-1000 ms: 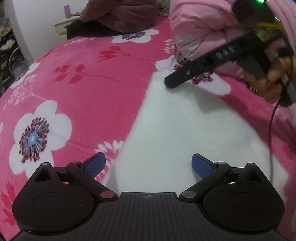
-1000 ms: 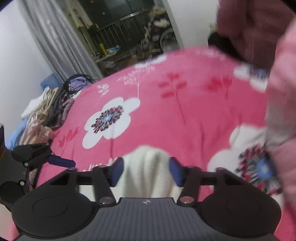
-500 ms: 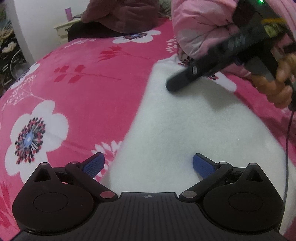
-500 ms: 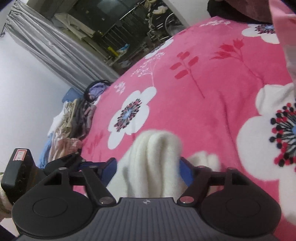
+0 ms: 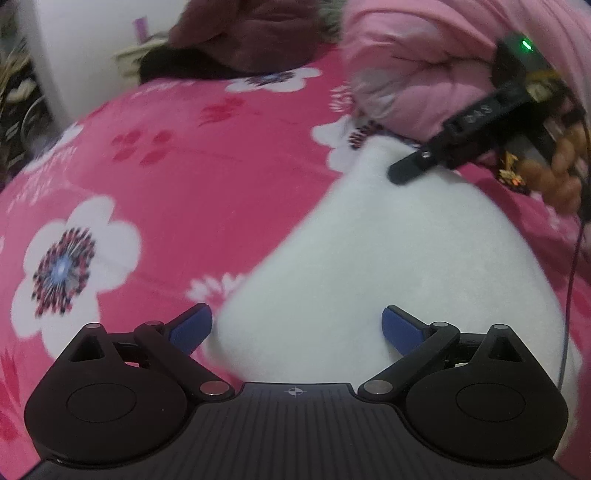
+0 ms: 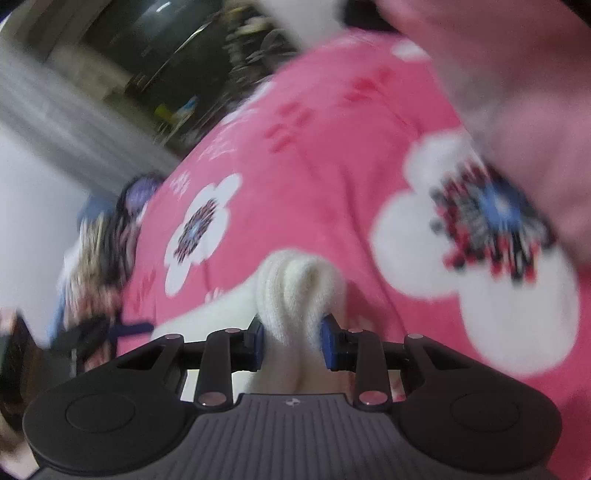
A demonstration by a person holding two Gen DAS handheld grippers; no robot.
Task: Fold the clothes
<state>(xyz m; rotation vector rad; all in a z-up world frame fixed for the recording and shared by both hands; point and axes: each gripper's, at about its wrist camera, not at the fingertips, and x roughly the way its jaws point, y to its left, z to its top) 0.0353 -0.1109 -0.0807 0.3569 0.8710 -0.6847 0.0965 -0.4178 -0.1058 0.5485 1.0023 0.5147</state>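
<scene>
A white knit garment lies spread on the pink flowered bedspread. My left gripper hovers open over its near edge, blue pads wide apart, holding nothing. In the left wrist view my right gripper reaches in from the upper right, a hand around its handle, its tip at the garment's far end. In the right wrist view my right gripper is shut on a bunched ribbed fold of the white garment, lifted off the bedspread.
A pink quilted bundle sits at the far right of the bed, a dark maroon garment behind it. A pile of clothes lies past the bed's left edge. Curtains and a white wall stand beyond.
My right gripper has closed tighter on the white fold and swung, drawing the garment's far end along; both views are blurred. My left gripper has stayed open over the near edge.
</scene>
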